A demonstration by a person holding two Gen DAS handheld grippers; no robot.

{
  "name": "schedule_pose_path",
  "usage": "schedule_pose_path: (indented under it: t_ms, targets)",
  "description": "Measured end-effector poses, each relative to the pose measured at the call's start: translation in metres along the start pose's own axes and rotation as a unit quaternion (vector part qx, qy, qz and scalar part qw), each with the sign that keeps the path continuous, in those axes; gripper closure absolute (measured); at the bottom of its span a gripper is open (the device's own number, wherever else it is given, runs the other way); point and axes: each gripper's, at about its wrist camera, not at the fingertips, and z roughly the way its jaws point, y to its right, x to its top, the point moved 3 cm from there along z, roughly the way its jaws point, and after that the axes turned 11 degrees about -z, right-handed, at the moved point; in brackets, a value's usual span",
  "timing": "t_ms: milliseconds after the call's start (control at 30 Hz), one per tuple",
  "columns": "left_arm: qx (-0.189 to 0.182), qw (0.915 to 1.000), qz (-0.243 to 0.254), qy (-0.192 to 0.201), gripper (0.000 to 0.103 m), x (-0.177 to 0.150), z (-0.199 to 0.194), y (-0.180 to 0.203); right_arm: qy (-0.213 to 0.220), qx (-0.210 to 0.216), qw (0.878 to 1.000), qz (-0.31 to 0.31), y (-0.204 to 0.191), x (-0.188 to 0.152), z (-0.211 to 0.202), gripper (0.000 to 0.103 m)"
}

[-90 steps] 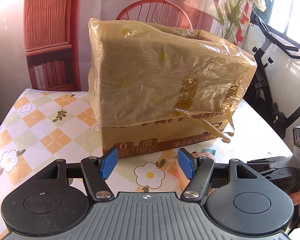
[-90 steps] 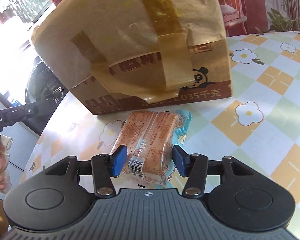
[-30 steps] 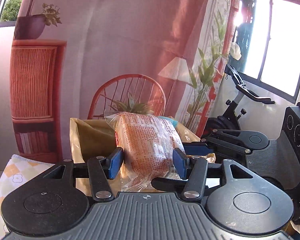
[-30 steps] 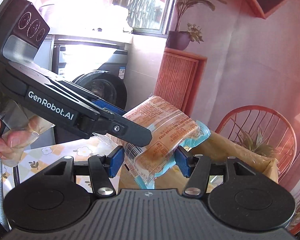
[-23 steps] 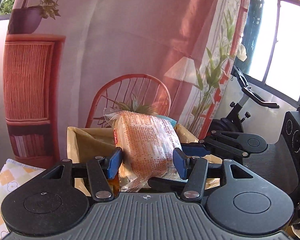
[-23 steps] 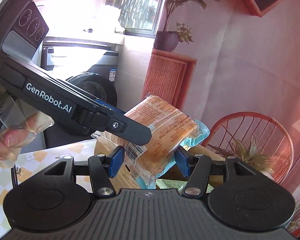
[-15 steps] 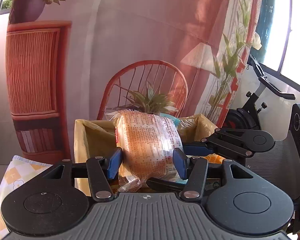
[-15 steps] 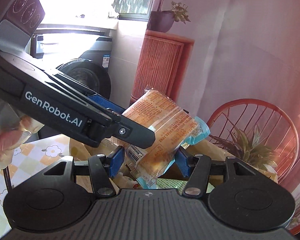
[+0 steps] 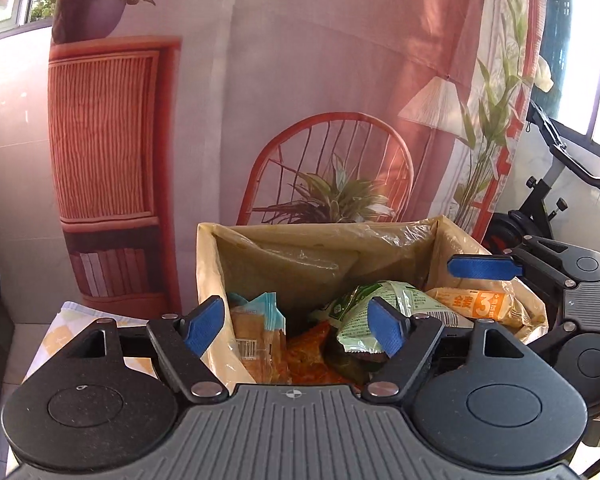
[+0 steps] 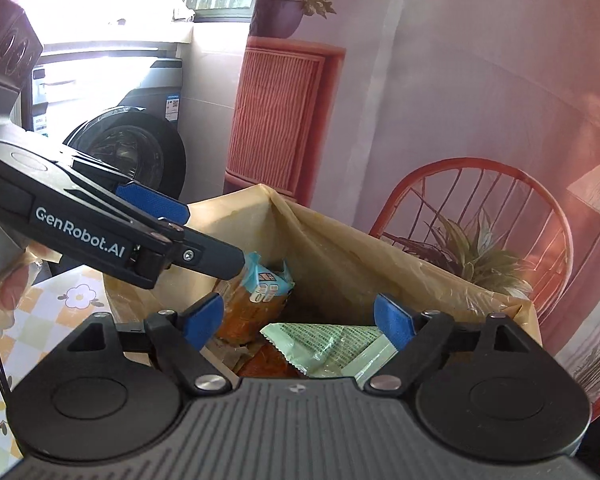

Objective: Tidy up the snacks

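Now both tools hang over the open box, which is lined with a yellowish plastic bag and stands on the worktop. The left tool has its jaws spread wide and grips nothing; the right tool is likewise wide open and empty.

The orange pack with the pale blue sealed end stands on edge inside the box against the left wall, apart from either tool's pads. In the right view its blue end pokes up just beyond the tip of the left tool. Beside it lie a green pack, a red one lower down, and an orange pack marked "3" toward the right wall.

Judging by its look, the orange pack is light and soft: a thin, slick film wrapper over what seems a squashy, bread-like filling. A hard squeeze would likely crush it, and the film could slip between the pads. If it needs shifting, the better hold would be across the thick middle of the body with a mild squeeze; the crimped blue end is stiffer but thin, and may slide out.

With the pack resting in the box, this placement looks done.
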Motion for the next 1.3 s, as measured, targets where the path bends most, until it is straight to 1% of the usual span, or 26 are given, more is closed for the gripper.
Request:
schedule_pose_path:
  t_ms: [33, 67, 200, 333, 500, 633, 700, 933, 1033, 1133, 1300]
  targets:
    - [0.007, 1.0, 0.003, 0.006, 0.017, 0.001, -0.005, 0.001, 0.004, -0.006, 1.0, 0.009, 0.001, 0.001, -0.006, 0.011]
    - [0.016, 0.9998, 0.006, 0.013, 0.016, 0.002, -0.011, 0.002, 0.007, -0.012, 1.0, 0.017, 0.002, 0.003, -0.012, 0.008]
    - [0.034, 0.999, 0.005, 0.027, 0.015, 0.006, -0.033, 0.004, 0.031, -0.044, 0.997, 0.05, 0.005, 0.01, -0.038, 0.002]
    - [0.045, 0.9981, -0.004, 0.042, 0.014, 0.008, -0.058, 0.005, 0.051, -0.085, 0.991, 0.093, 0.008, 0.019, -0.066, 0.0]
    - [0.076, 0.9952, -0.004, 0.061, 0.01, 0.007, -0.093, 0.007, 0.069, -0.117, 0.982, 0.133, 0.005, 0.023, -0.097, 0.0]
    - [0.11, 0.9921, 0.005, 0.061, 0.008, 0.004, -0.117, 0.01, 0.084, -0.114, 0.978, 0.152, -0.004, 0.022, -0.119, 0.0]
    - [0.123, 0.99, 0.005, 0.07, 0.008, -0.001, -0.13, 0.01, 0.086, -0.113, 0.976, 0.164, -0.008, 0.021, -0.127, 0.0]
    - [0.144, 0.9843, -0.01, 0.101, 0.008, -0.013, -0.168, 0.009, 0.083, -0.104, 0.972, 0.193, -0.021, 0.013, -0.144, 0.0]
    - [0.164, 0.9799, -0.007, 0.114, 0.008, -0.016, -0.178, 0.009, 0.084, -0.097, 0.97, 0.207, -0.023, 0.01, -0.147, 0.0]
    - [0.174, 0.9771, -0.003, 0.121, 0.008, -0.019, -0.185, 0.008, 0.084, -0.099, 0.969, 0.21, -0.025, 0.008, -0.15, 0.0]
    - [0.183, 0.9756, -0.008, 0.121, 0.008, -0.021, -0.191, 0.006, 0.082, -0.1, 0.969, 0.212, -0.027, 0.008, -0.151, 0.0]
